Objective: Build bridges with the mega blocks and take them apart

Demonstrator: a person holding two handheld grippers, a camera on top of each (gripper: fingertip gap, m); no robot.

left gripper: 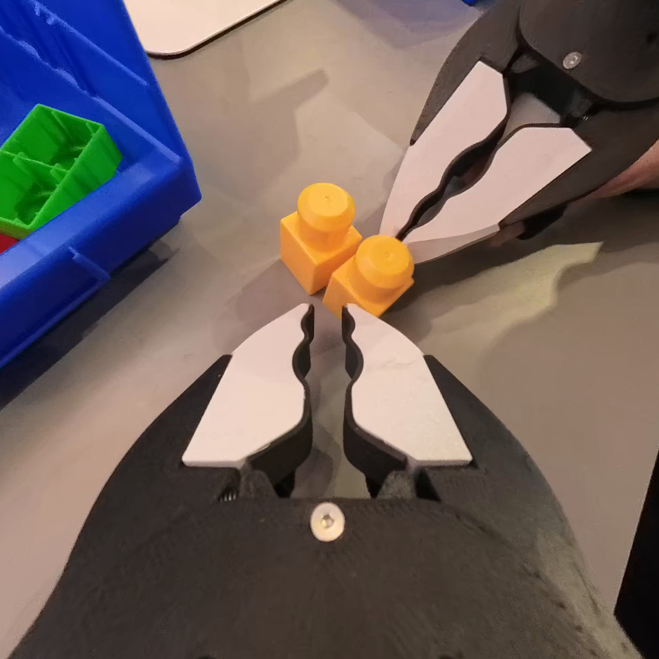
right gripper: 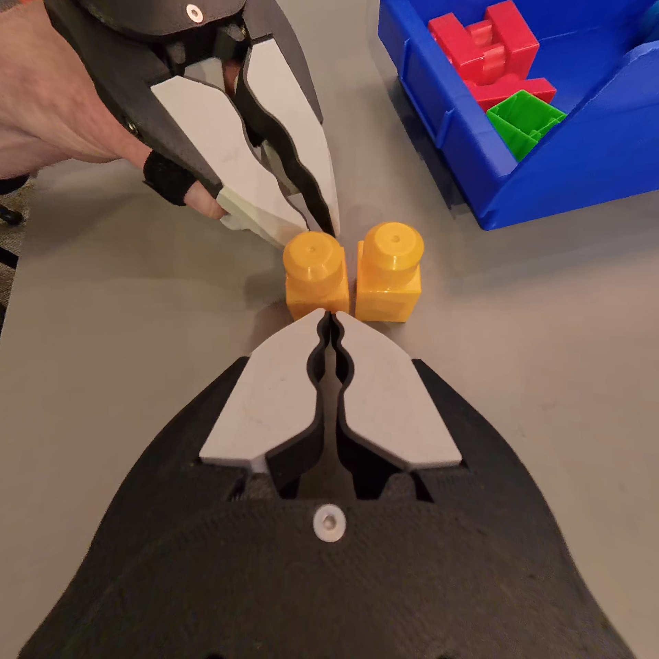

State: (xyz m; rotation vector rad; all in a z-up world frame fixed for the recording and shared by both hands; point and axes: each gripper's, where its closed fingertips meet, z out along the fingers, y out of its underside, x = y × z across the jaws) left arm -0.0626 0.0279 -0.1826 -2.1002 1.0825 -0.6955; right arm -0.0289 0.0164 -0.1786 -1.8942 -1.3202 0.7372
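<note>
Where the grey desk [right gripper: 107, 321] lies bare between your two tools, you have two orange blocks [right gripper: 351, 274], each a single-stud cube, standing upright side by side with a thin gap between them in the right wrist view. Item: left gripper [left gripper: 327, 309], jaws slightly spread with nothing between them, tips just short of the nearer orange block [left gripper: 371, 278]; its right fingertip [left gripper: 351, 313] seems to touch that block's lower corner, though the angle leaves this unsure. Item: right gripper [right gripper: 328, 313], jaws pressed together on nothing, tips set against the base of the same block from the opposite side. Item: farther orange block [left gripper: 315, 246], free of both tools. Item: blue bin [right gripper: 535, 185], near the blocks on the desk, holding a green block [right gripper: 524, 124] lying open side up and red blocks [right gripper: 488, 53] piled behind it. Item: your hand [right gripper: 53, 107], in a black fingerless glove, gripping the left tool. Item: a pale flat sheet [left gripper: 185, 25] at the desk's far edge.
</note>
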